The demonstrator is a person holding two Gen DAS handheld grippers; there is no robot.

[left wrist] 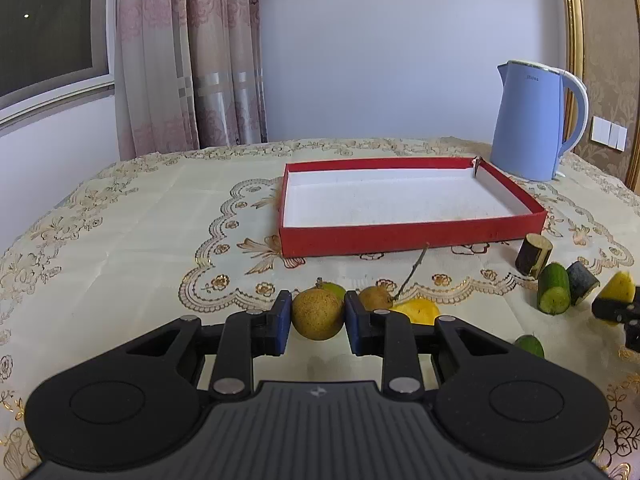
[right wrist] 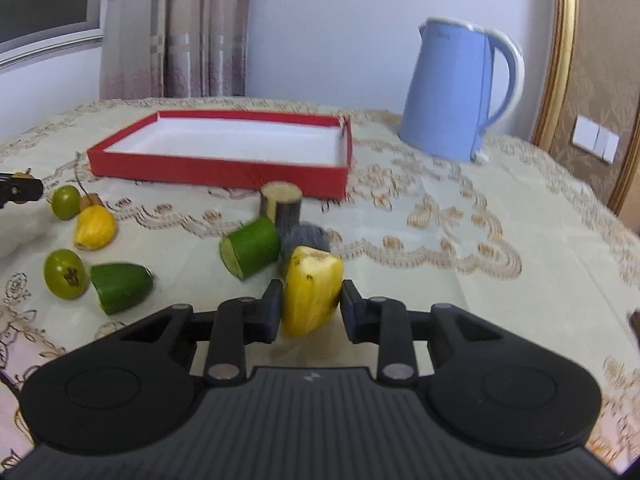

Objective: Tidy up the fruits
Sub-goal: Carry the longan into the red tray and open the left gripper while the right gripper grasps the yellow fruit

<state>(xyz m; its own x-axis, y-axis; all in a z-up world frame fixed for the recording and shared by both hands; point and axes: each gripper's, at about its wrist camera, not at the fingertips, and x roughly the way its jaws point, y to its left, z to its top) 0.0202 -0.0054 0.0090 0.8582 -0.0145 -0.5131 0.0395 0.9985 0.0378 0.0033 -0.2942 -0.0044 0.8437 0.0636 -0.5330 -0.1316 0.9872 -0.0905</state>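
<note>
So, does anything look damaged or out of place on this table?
One thing: the red tray's far right corner looks split, with a dark bit sticking up at the seam. A bare twig lies loose on the cloth in front of the tray. Nothing is spilled, and the kettle stands upright.

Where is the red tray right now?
The red tray sits mid-table in both views, beyond the scattered fruit, with the blue kettle behind its right corner.

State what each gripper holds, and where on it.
Left gripper pinches a round brown fruit across its sides; right gripper pinches a yellow fruit piece across its sides.
</note>
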